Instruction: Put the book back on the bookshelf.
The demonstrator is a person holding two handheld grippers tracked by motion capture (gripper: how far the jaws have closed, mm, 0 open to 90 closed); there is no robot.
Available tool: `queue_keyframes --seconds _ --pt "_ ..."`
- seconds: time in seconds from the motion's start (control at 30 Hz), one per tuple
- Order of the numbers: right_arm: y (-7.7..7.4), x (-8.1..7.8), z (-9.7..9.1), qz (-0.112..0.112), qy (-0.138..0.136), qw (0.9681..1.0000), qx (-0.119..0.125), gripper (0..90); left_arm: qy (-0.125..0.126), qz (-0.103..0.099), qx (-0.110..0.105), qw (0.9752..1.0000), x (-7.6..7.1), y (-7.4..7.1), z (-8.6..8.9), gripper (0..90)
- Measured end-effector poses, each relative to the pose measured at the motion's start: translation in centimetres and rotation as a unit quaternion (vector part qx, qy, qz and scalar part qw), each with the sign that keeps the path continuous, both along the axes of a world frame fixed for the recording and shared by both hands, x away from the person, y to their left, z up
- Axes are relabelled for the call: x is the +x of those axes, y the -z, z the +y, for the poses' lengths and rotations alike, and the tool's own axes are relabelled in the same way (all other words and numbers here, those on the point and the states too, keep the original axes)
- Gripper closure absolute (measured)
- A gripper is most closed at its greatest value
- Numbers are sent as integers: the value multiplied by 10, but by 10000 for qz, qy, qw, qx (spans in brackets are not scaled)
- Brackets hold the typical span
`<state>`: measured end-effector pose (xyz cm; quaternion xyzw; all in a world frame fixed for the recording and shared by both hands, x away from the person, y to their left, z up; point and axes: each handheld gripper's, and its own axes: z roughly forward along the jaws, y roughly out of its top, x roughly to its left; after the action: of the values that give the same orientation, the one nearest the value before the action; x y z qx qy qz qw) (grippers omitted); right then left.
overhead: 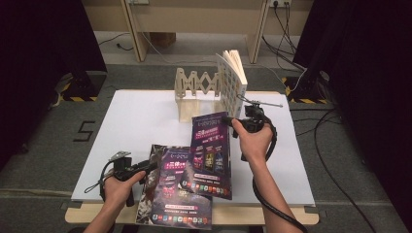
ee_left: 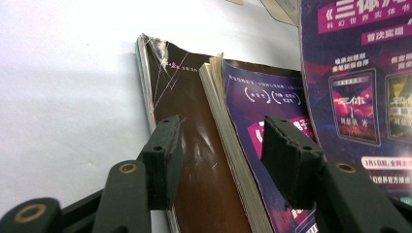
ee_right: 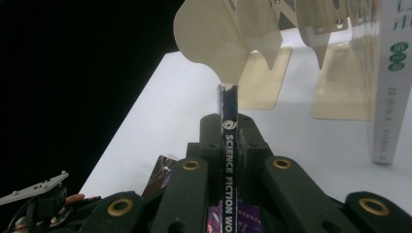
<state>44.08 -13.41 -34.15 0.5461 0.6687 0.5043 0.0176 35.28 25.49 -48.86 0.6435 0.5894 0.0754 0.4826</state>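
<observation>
High view: my right gripper [overhead: 241, 121] lifts a magazine [overhead: 211, 153] toward the rack [overhead: 197, 90]; left gripper view: my spread jaws straddle the flat magazines [ee_left: 228, 160], steadying them; right gripper view: jaws clamp its spine [ee_right: 229, 145].

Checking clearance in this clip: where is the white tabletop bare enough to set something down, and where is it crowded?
Bare: the white tabletop left of the wooden book rack, and the right strip beyond the right gripper. Crowded: centre-front, where the lifted magazine overlaps the flat magazines by the left gripper, and around the upright book.
</observation>
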Motion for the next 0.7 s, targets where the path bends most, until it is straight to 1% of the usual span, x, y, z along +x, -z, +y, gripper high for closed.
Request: queue_keyframes --seconds 0.37,0.47,0.57,0.7 --pt "-10 1 0 -193 85 9997 -84 844 -18 -24 -4 10000 0 0 0 486" --pt "-13 1 -3 -237 140 9996 -65 844 -8 -17 6 10000 0 1 0 485" --pt "-16 2 -5 -322 188 9992 -113 844 -14 -22 10 10000 1 1 0 485" --pt "-20 3 -5 -343 247 9990 -116 844 -14 -29 9 10000 0 0 0 484"
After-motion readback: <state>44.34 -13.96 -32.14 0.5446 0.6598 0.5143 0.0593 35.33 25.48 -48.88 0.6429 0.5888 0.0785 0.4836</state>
